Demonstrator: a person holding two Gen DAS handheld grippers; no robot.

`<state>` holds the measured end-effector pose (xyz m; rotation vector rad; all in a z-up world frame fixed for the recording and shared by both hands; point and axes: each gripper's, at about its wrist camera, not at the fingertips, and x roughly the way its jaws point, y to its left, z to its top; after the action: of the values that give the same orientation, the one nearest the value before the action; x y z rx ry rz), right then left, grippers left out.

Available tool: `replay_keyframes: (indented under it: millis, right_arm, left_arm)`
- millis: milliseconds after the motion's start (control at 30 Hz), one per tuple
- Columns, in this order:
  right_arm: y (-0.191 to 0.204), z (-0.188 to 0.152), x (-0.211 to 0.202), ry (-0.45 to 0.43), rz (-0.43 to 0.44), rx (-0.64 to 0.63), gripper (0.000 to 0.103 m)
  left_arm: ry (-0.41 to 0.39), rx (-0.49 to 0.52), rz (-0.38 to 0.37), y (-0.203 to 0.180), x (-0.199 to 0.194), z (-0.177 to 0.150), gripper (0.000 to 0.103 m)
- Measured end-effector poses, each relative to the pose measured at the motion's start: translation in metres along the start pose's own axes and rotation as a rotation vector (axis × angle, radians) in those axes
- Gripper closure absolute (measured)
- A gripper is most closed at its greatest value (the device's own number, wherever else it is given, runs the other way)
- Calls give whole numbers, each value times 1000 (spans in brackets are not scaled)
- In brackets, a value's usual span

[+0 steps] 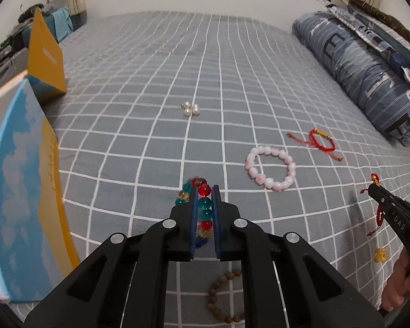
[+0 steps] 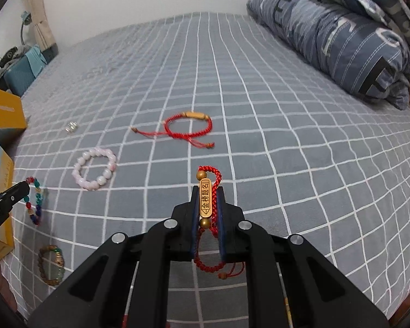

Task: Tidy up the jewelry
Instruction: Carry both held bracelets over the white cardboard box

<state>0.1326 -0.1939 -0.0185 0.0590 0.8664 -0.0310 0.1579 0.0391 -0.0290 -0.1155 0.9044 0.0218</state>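
Observation:
My left gripper point(image 1: 204, 191) is shut on a multicoloured glass bead bracelet point(image 1: 204, 203), held above the grey checked bed sheet point(image 1: 150, 82); it also shows in the right wrist view point(image 2: 35, 202). My right gripper point(image 2: 208, 191) is shut on a red cord bracelet with a gold plate point(image 2: 206, 202). On the sheet lie a pink bead bracelet point(image 1: 270, 168) point(image 2: 94, 172), a second red cord bracelet point(image 1: 321, 142) point(image 2: 188, 128), a cluster of pearls point(image 1: 190, 108) point(image 2: 71, 127), and a brown wooden bead bracelet point(image 1: 221, 298) point(image 2: 51, 265).
An open box with a blue sky and yellow print point(image 1: 27, 191) stands at the left, its yellow lid point(image 1: 46, 57) raised behind. A folded blue quilt point(image 1: 363, 65) point(image 2: 341, 32) lies along the right. A small yellow charm point(image 1: 381, 254) lies near the right gripper.

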Motion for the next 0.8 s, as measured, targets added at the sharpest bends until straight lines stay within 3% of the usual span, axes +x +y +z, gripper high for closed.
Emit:
replay_keyframes:
  millis: [133,367,500,800]
  right_arm:
    - [2,2,-21,-80,4,-2,93]
    - [10,-2,-58,-237,1,1,93]
    - [18,-2,-61,-239,7,-7,93]
    - [28,-4,-63,-223,1,-16,93]
  left_arm:
    - [-33,0,-24,-3,-17,-2,94]
    - [-174,-14,-50,-7,-57,-4,94]
    - [-214,-25,-29,-5,-69,-5,94]
    - [-225,-20,7,-1,-79,-6,94]
